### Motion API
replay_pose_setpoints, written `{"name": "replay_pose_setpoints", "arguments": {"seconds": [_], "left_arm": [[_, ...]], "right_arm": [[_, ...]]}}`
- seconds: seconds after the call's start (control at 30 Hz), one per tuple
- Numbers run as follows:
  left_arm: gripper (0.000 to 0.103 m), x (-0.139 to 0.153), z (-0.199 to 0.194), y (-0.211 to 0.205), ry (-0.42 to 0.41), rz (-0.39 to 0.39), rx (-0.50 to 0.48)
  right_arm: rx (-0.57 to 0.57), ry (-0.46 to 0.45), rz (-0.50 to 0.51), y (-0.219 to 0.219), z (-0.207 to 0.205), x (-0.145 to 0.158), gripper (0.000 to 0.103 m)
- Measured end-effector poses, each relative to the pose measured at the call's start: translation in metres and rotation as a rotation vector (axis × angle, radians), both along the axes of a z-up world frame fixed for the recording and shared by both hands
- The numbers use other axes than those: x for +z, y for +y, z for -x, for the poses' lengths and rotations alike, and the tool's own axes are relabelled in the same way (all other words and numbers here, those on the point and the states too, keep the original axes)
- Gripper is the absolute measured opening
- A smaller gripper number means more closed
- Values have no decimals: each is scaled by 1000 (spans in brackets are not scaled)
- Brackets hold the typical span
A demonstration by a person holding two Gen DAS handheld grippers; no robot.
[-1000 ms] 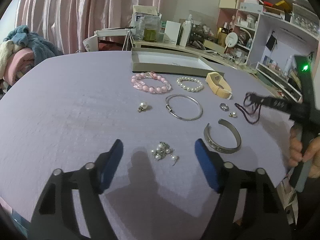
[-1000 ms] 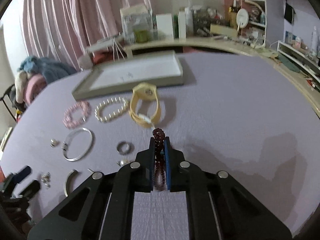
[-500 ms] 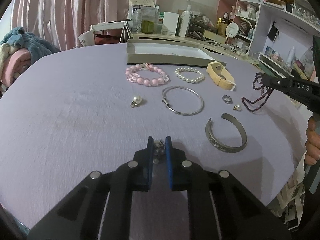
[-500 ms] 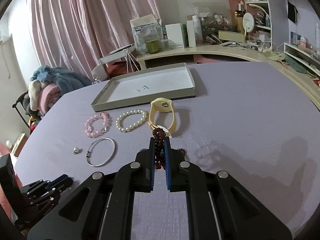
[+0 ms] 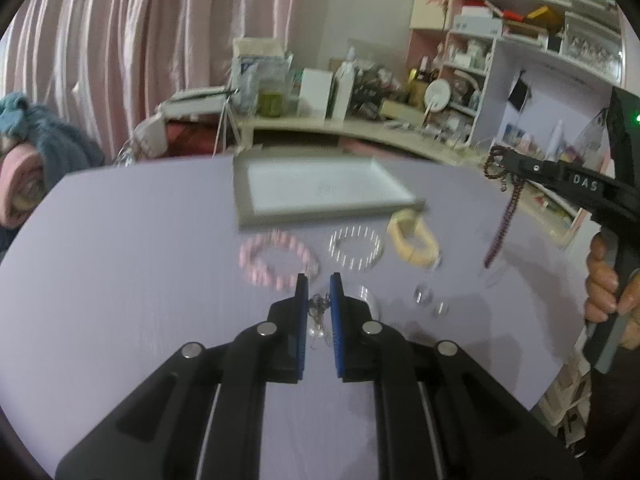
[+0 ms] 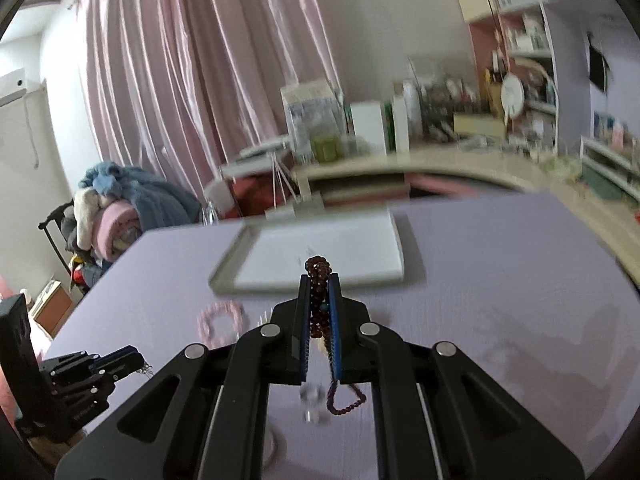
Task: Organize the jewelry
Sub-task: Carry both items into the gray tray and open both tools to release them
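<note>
The left gripper [image 5: 319, 294] pinched a small pearl cluster [image 5: 318, 306]; the right gripper [image 6: 319, 292] clamped a dark red bead necklace [image 6: 319, 280] above the purple table [image 6: 500, 280].

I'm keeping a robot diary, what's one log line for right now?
left gripper: shut on pearl cluster | right gripper: shut on dark bead strand, lifted | tray: ahead

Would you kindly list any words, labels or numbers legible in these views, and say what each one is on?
"DAS": white letters on the right tool's black arm, seen from the left wrist view.
Small dark print on the tray floor: too blurred to read.
Boxes and bottles on the desk and shelves: too small and blurred to read.
</note>
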State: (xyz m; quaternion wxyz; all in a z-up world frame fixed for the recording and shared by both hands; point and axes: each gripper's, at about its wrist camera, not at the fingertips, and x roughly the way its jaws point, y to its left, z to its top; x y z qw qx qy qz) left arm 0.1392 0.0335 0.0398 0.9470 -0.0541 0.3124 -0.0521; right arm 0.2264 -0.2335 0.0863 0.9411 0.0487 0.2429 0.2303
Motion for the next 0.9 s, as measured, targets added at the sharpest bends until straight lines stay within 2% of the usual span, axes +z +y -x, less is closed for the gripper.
{"name": "replay_pose_setpoints", "arguments": {"seconds": [0.1, 0.17, 0.33, 0.53, 0.77, 0.83, 0.87, 0.9], "left_arm": [[11, 29, -28, 4, -26, 6, -34], [11, 45, -47, 3, -40, -3, -54], [11, 64, -108, 7, -47, 6, -77], [11, 49, -180, 23, 26, 97, -57], [11, 15, -247, 36, 92, 92, -1], [11, 6, -261, 37, 111, 89, 9], [11, 3, -264, 38, 118, 88, 11], [11, -1, -267, 38, 122, 86, 12]], "right_arm": [[-2, -48, 4, 9, -22, 21, 9], [7, -48, -7, 17, -47, 30, 9], [32, -24, -5, 38, -104, 24, 9], [22, 67, 28, 57, -176, -16, 9], [-24, 173, 56, 62, -239, -62, 9], [-23, 236, 45, 57, -250, -73, 12], [-18, 249, 32, 56, -252, -74, 23], [-22, 253, 9, 49, -251, -76, 39]]}}
